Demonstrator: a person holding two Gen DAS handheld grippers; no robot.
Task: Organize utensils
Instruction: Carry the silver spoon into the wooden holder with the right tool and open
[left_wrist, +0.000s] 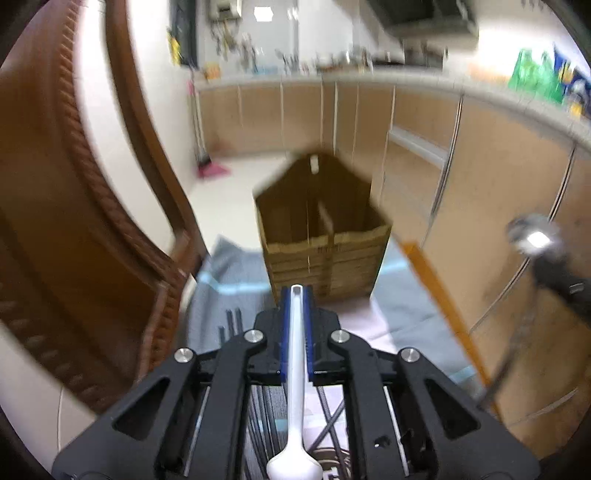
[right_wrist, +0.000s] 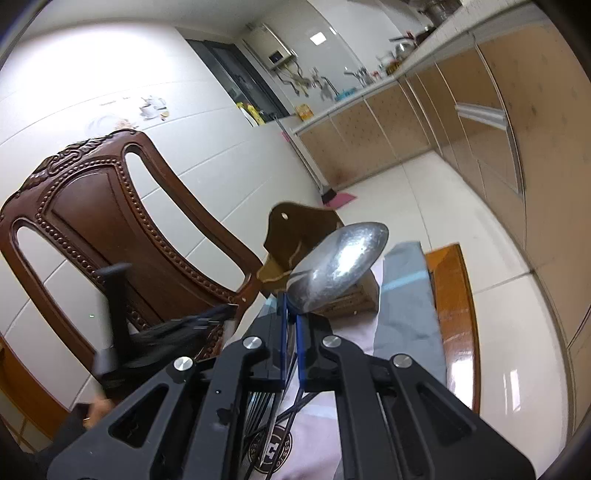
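A: Item one, the left gripper (left_wrist: 296, 295). State?

B: Clenched on a white plastic spoon (left_wrist: 295, 373). Handle tip forward between the blue pads, bowl trailing back under the camera. Long axis runs straight along the fingers.

A: Item two, the right gripper (right_wrist: 291, 306).

B: Clenched on a polished steel spoon (right_wrist: 338, 264), gripped low at the neck or handle. Bowl stands up beyond the fingertips, tilted to the upper right.

A: Item three, the destination.

B: A brown slatted wooden utensil box with a peaked back panel and a centre divider (left_wrist: 325, 236). It stands on the grey-blue cloth (left_wrist: 410, 302) covering the orange-brown wooden table (left_wrist: 439, 295), toward the cloth's far edge.

A: Bearing from each gripper?

B: From the left, dead ahead and a little below, its open top facing the white spoon's handle tip, both compartments in view. From the right, ahead as well, but the steel bowl hides most of the box (right_wrist: 295, 236).

A: Which hand is better placed?

B: The left, in my judgement; its spoon already lines up with the box mouth, roughly over the divider. It would need a nudge to one side to pick a compartment. Which compartment suits which spoon, I cannot tell.

A: Other entries?

B: A carved dark wooden chair (right_wrist: 110, 221) beside the table's left edge.
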